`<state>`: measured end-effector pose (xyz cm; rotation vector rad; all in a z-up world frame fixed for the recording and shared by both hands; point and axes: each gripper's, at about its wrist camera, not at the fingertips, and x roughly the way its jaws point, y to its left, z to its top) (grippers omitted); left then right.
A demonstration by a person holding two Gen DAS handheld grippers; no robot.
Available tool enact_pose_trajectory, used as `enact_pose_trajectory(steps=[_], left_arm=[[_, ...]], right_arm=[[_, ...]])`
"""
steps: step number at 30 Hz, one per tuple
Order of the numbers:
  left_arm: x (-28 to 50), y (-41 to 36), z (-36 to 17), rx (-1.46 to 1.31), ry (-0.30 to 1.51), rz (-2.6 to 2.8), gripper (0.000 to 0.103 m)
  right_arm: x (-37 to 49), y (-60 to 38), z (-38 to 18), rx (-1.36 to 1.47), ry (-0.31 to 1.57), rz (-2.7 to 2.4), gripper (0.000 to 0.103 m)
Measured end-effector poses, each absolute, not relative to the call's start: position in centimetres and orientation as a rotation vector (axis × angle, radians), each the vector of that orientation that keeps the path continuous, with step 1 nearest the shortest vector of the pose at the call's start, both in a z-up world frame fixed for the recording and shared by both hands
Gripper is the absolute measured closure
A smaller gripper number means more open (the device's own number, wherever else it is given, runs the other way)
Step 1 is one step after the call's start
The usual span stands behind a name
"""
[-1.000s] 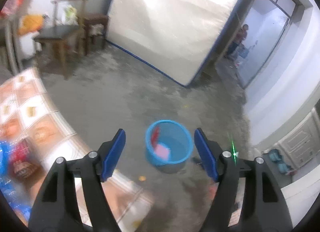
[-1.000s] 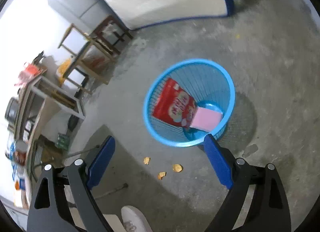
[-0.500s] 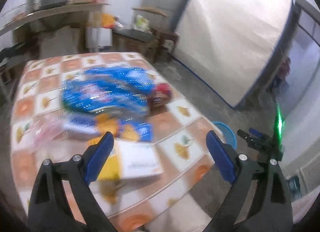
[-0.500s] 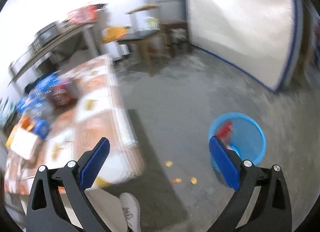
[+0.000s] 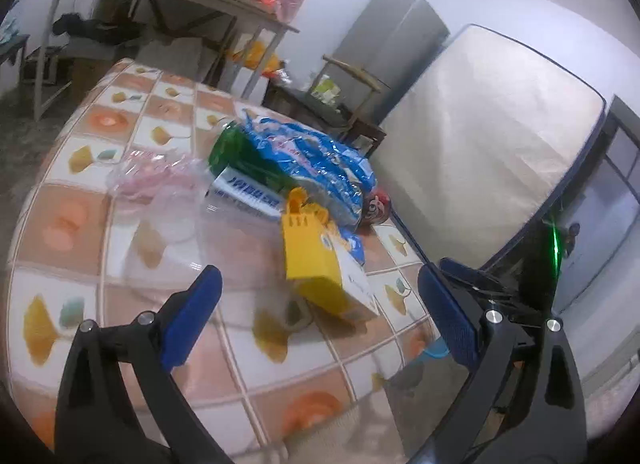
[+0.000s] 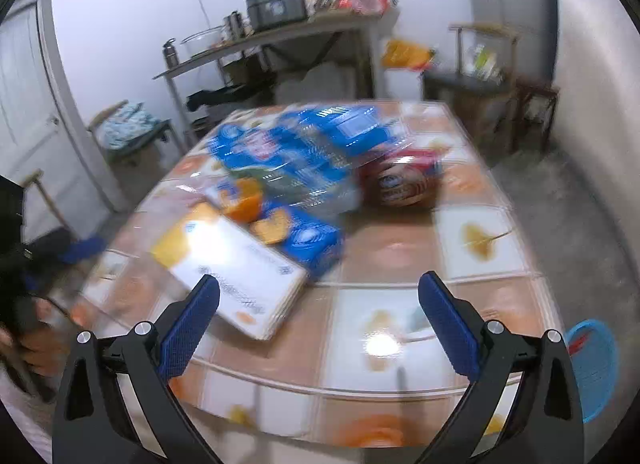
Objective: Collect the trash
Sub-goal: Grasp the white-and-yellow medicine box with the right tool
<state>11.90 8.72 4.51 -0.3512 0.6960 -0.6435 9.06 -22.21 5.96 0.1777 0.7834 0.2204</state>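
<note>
Both my claws face the littered surface (image 5: 60,224). My left claw (image 5: 316,306) is opening, nothing between its jaws; my right claw (image 6: 318,310) stands wide and empty. The yellow box (image 5: 316,264) lies just ahead of the left claw, the blue wrappers (image 5: 316,164) beyond. I should straddle one piece squarely before closing. Both claws tilt downward.

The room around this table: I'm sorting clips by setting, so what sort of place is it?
Probably a lived-in home room used for eating and storage: a tiled table piled with snack packets, a fridge, and a mattress leaning on the wall.
</note>
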Motion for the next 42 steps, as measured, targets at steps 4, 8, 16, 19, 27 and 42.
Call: enact_pose_trajectory(steps=[4, 8, 16, 19, 27, 42], left_arm=[[14.1, 7.1, 4.0, -0.264, 0.718, -0.684, 0.008], [16.3, 5.5, 3.0, -0.231, 0.779, -0.710, 0.009], [18.9, 3.9, 1.3, -0.276, 0.887, -0.735, 0.046], [18.7, 3.6, 1.1, -0.291, 0.913, -0.747, 0.052], [15.0, 1.6, 0.9, -0.299, 0.978, -0.849, 0.052], [9.7, -9.1, -3.7, -0.107, 1.155, -1.144, 0.039]], right_arm=[[9.7, -21.6, 4.7, 0.283, 0.836, 0.268, 0.006], [10.2, -22.0, 2.9, 0.390, 0.890, 0.275, 0.006], [11.0, -23.3, 0.6, 0.526, 0.924, 0.282, 0.017], [11.2, -23.8, -0.1, 0.560, 0.942, 0.296, 0.025], [10.6, -25.0, -1.5, 0.630, 0.972, 0.348, 0.051], [10.6, -32.1, -0.1, 0.598, 0.842, 0.121, 0.053]])
